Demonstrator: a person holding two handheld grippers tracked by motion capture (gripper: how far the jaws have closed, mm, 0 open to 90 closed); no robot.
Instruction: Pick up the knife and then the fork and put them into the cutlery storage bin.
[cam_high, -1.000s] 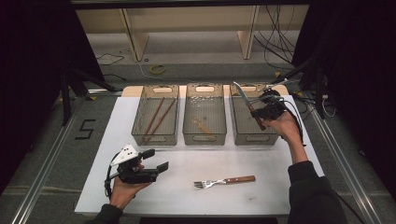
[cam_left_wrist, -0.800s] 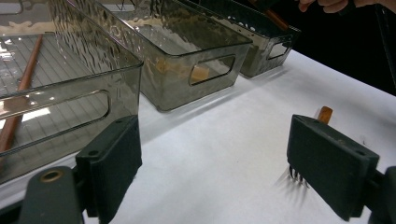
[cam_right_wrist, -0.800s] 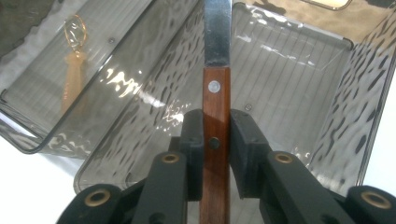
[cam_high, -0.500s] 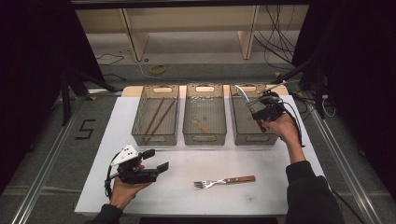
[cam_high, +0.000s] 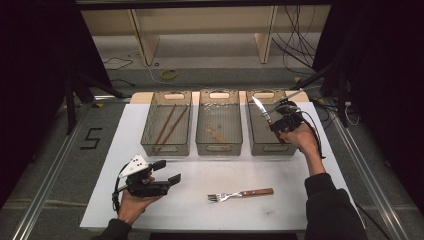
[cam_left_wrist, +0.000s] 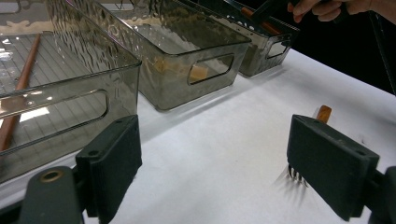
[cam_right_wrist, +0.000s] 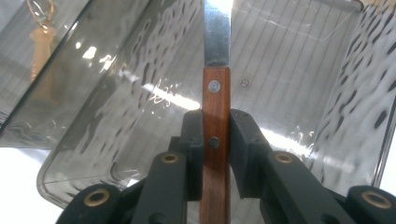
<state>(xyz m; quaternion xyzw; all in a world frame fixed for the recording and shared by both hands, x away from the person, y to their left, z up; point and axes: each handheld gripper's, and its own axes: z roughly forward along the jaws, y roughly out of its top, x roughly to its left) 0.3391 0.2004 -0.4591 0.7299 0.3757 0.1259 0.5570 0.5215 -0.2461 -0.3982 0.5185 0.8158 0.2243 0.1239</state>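
A knife with a wooden handle (cam_right_wrist: 215, 154) and a steel blade (cam_high: 259, 106) is clamped between the jaws of my right gripper (cam_high: 273, 123), blade pointing up and away. It hangs over the right grey bin (cam_high: 260, 146); in the right gripper view my right gripper (cam_right_wrist: 217, 122) is shut on the handle above that bin's floor. My left gripper (cam_high: 167, 171) rests low over the white mat at the front left, jaws wide apart with nothing between them (cam_left_wrist: 217, 158). A wooden-handled fork (cam_high: 241, 194) lies on the mat to its right, its tines (cam_left_wrist: 294, 175) beside the right jaw.
Three grey see-through bins stand in a row at the back of the white mat (cam_high: 300, 200). The left bin (cam_high: 150, 145) holds brown chopsticks (cam_high: 167, 125); the middle bin (cam_high: 219, 149) holds a small pale utensil (cam_high: 215, 133). Cables lie on the floor beyond.
The right gripper with the knife has sunk slightly over the right bin. The left gripper and the fork have not moved.
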